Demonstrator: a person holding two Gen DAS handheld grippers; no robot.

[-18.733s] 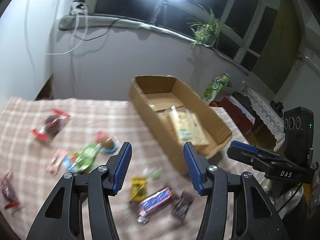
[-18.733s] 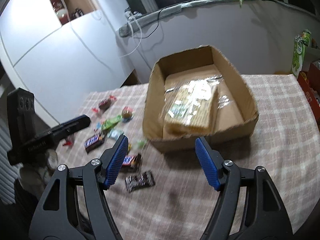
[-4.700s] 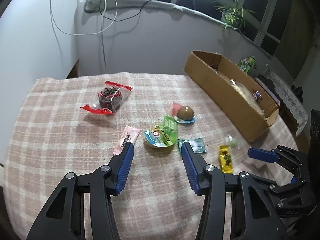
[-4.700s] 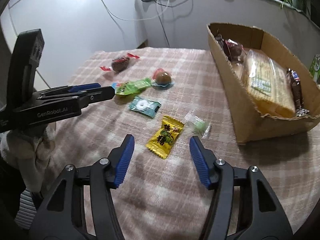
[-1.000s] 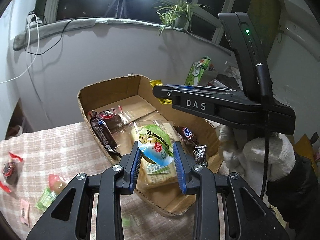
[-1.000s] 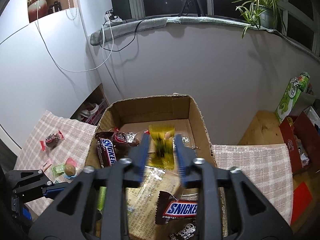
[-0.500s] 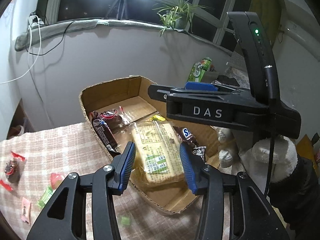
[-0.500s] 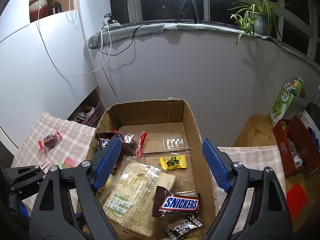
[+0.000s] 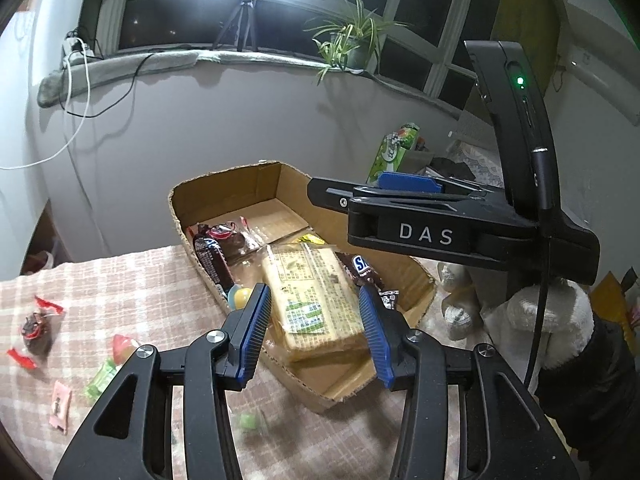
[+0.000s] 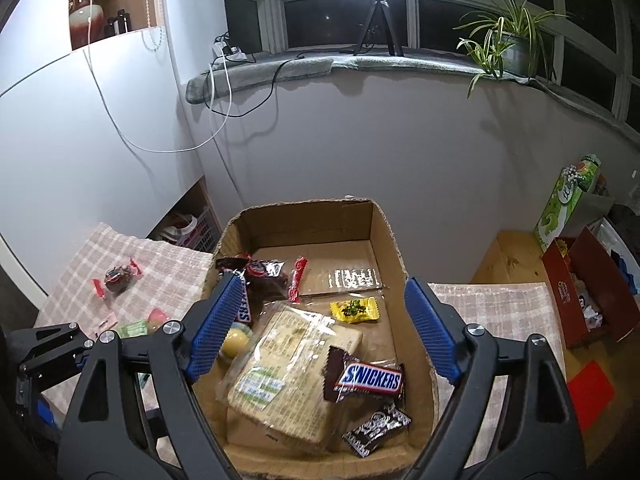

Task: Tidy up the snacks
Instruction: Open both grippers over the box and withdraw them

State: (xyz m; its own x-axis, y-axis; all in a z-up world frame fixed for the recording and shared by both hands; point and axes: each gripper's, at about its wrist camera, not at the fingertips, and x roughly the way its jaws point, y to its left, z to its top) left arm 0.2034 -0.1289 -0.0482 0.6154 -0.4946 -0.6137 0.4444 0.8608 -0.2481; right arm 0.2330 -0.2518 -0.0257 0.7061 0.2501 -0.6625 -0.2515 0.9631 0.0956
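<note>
- Right gripper [image 10: 326, 328] hangs over the cardboard box [image 10: 384, 224], jaws wide apart, nothing between them.
- Below its fingers: a cracker pack [image 10: 288, 376], a Snickers bar [image 10: 368, 380] and a yellow candy [image 10: 354, 309].
- Left gripper [image 9: 316, 328] stands parted and empty above the box's near corner.
- Left of it, about 4 sweets, blurred, lie on the checked cloth [image 9: 120, 288].

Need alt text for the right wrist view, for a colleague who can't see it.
The right gripper, open and empty, hovers over a cardboard box holding a cracker pack, Snickers bar and yellow candy. More snacks lie on the checked tablecloth at left.
</note>
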